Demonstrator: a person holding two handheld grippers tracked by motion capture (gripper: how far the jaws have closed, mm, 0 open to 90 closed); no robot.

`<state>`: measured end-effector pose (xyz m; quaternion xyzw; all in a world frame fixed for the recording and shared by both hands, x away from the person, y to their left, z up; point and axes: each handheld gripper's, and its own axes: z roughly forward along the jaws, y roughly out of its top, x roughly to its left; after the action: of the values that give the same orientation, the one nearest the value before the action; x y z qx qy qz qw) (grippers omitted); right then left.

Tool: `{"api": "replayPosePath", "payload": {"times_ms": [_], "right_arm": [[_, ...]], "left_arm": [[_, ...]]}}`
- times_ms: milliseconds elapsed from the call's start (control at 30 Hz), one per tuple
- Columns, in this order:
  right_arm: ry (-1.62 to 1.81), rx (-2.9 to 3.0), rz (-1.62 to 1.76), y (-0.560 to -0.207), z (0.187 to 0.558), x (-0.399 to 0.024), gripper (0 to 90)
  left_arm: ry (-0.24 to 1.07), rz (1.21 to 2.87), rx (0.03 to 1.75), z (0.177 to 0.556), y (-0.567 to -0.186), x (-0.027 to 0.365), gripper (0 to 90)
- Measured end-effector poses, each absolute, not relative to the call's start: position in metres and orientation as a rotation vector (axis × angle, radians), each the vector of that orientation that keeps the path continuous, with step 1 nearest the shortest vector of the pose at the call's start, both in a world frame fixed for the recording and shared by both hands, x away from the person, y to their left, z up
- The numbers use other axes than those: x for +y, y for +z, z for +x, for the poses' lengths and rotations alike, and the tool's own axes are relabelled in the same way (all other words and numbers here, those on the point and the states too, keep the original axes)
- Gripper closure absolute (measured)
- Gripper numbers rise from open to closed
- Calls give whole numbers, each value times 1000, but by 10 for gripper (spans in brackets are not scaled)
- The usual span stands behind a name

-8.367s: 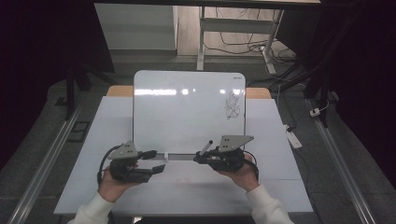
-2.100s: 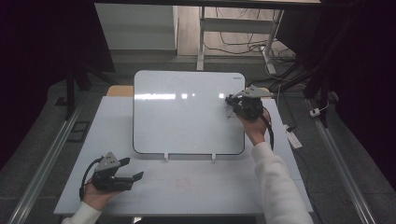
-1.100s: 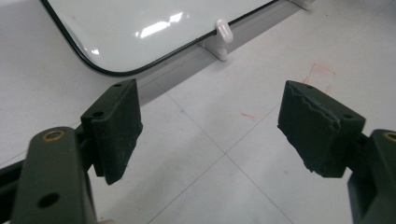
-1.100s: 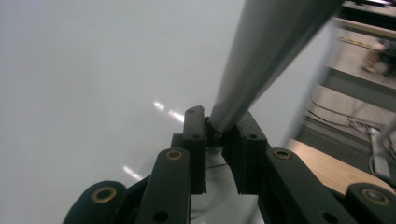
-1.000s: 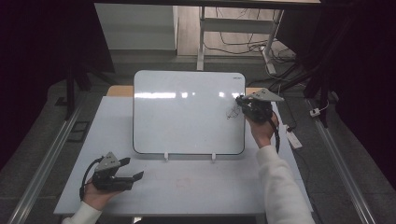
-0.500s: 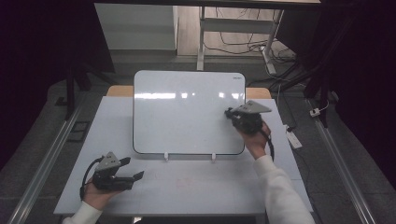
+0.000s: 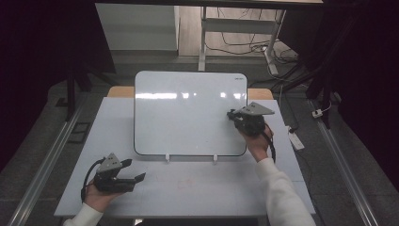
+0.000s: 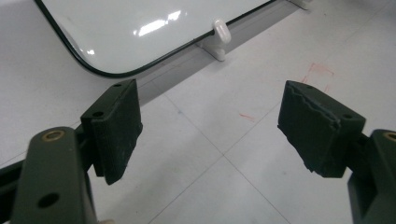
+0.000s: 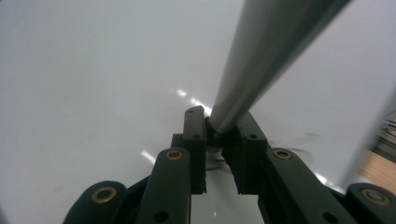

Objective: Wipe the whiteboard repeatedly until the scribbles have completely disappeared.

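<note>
Your right gripper [image 7: 234, 115] has its jaws clamped on something small I cannot identify, pressed to the whiteboard [image 7: 188, 117] standing propped mid-table; push too hard and the board could tip off its two small feet. Your left gripper [image 7: 136, 178] rests near the front edge, jaws apart, empty. No containers here.

Two black hand-held grippers here, the left hand-held gripper [image 7: 136, 178] and right hand-held gripper [image 7: 231, 114], each topped by a grey three-cornered plate and trailing a black cable. Ribbed black pads [image 8: 116, 128], brass-coloured rivets on the links. White sleeves [image 7: 284, 197] on both arms.
</note>
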<state>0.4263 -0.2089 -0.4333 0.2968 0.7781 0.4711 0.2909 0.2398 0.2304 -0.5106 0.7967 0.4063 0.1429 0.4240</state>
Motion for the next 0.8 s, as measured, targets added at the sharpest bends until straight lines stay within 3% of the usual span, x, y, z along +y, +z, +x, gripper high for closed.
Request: {"api": "replayPosePath", "payload": {"times_ms": [233, 400, 567, 800], "right_arm": [[1200, 2165, 703, -442, 414, -202, 774], [1278, 2049, 863, -431, 429, -226, 774], [1197, 2161, 696, -446, 410, -207, 774], [1243, 2051, 855, -438, 418, -232, 773]], "left_arm": [[354, 1993, 1022, 241, -511, 231, 219], [359, 1992, 1017, 239, -510, 230, 219], [354, 1991, 1024, 242, -511, 231, 219], [358, 1986, 1019, 239, -510, 231, 219]]}}
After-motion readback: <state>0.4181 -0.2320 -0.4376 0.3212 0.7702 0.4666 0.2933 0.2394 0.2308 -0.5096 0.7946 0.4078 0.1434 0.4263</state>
